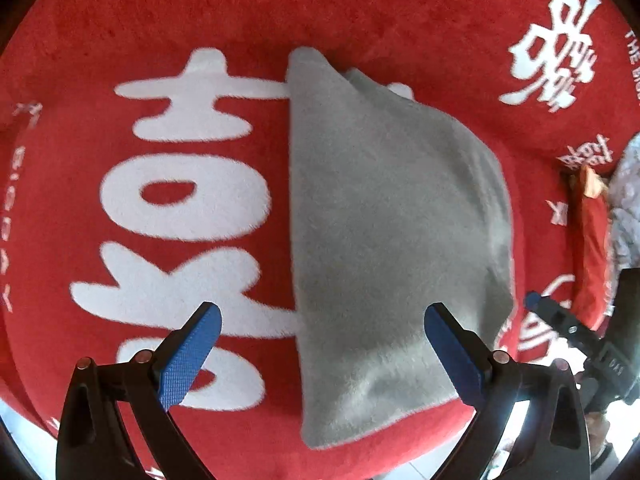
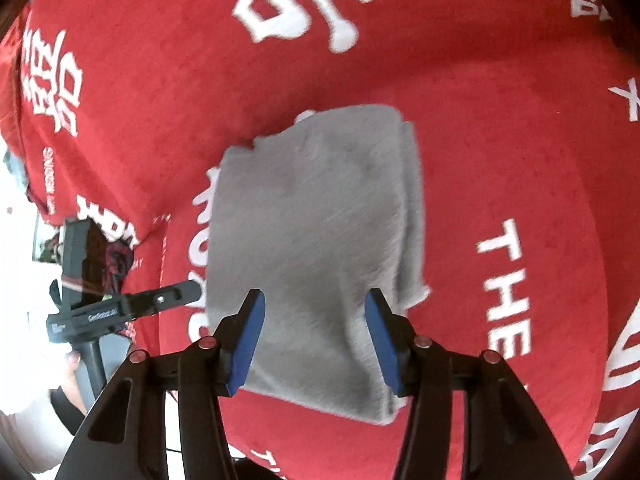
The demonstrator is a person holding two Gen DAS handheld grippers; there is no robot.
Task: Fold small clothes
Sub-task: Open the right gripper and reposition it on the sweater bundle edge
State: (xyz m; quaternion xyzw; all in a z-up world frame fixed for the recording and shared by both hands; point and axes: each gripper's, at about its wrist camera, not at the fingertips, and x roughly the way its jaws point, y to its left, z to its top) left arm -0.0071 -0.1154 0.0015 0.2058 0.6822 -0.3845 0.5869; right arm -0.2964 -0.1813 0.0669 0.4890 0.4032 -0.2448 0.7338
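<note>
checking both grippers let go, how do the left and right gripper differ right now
The left gripper stands wider, its fingers straddling the straight folded edge of the grey cloth, one over the red blanket. The right gripper is narrower, with both fingers over the cloth. Both are open with blue pads, gripping nothing.

A soft, fuzzy, matt grey cloth is seen on a red blanket of short plush pile — white characters printed; blue pads look textured rubber.
</note>
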